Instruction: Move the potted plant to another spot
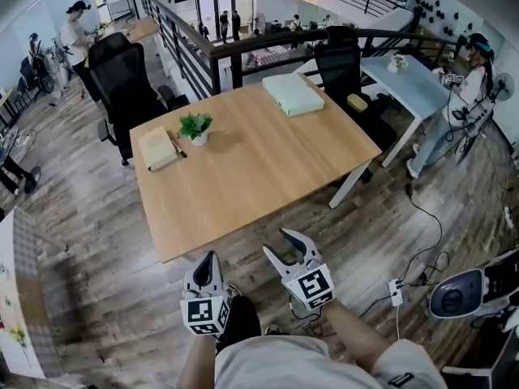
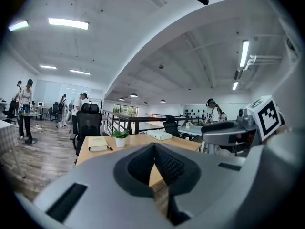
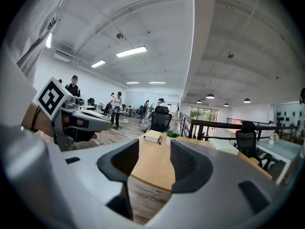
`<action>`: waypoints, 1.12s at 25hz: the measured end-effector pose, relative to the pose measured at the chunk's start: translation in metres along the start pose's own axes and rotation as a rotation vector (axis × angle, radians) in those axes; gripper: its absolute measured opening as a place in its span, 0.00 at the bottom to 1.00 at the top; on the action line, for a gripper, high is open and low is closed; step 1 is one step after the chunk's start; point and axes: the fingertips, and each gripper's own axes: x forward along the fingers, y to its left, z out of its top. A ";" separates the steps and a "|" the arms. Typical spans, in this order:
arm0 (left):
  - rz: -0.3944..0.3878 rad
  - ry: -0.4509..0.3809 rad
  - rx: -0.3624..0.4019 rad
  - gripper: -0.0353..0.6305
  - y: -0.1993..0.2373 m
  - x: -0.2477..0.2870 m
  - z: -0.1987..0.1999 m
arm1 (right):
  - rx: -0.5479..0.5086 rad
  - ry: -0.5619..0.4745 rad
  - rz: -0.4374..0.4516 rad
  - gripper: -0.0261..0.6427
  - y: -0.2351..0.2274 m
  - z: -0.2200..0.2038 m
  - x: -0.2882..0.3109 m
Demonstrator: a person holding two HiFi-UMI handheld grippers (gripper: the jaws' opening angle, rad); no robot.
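Observation:
The potted plant, small and green in a white pot, stands on the far left part of the wooden table. It also shows in the left gripper view and the right gripper view. Both grippers hover over the floor short of the table's near edge, far from the plant. My left gripper has its jaw tips together and holds nothing. My right gripper is open, with only table and floor showing between its jaws.
A tan notebook with a pen lies left of the plant, and a pale green box sits at the far right corner. Black chairs stand behind the table. A power strip and cables lie on the floor at right.

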 end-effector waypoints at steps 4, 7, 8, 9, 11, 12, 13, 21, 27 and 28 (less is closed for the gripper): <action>-0.044 -0.002 0.005 0.07 0.032 0.047 0.024 | -0.012 0.021 -0.026 0.37 -0.027 0.009 0.049; -0.111 0.012 0.004 0.07 0.051 0.078 0.032 | -0.057 0.050 -0.048 0.38 -0.044 0.014 0.080; -0.134 0.021 0.016 0.07 0.056 0.088 0.033 | -0.073 0.068 -0.054 0.38 -0.049 0.015 0.089; -0.150 0.031 0.038 0.07 0.061 0.096 0.035 | -0.087 0.089 -0.057 0.39 -0.054 0.016 0.096; -0.167 0.049 0.102 0.07 0.069 0.107 0.042 | -0.096 0.124 -0.054 0.41 -0.062 0.017 0.108; -0.174 0.052 0.136 0.07 0.075 0.110 0.048 | -0.090 0.134 -0.050 0.42 -0.064 0.018 0.113; -0.182 0.048 0.165 0.07 0.081 0.113 0.054 | -0.083 0.138 -0.044 0.42 -0.064 0.019 0.118; -0.102 0.066 0.062 0.07 0.120 0.177 0.042 | -0.004 0.157 0.020 0.43 -0.095 -0.008 0.184; -0.023 0.129 0.018 0.07 0.114 0.227 0.029 | -0.027 0.121 0.098 0.44 -0.145 -0.013 0.225; -0.004 0.134 0.019 0.07 0.115 0.237 0.031 | -0.025 0.116 0.124 0.44 -0.154 -0.015 0.232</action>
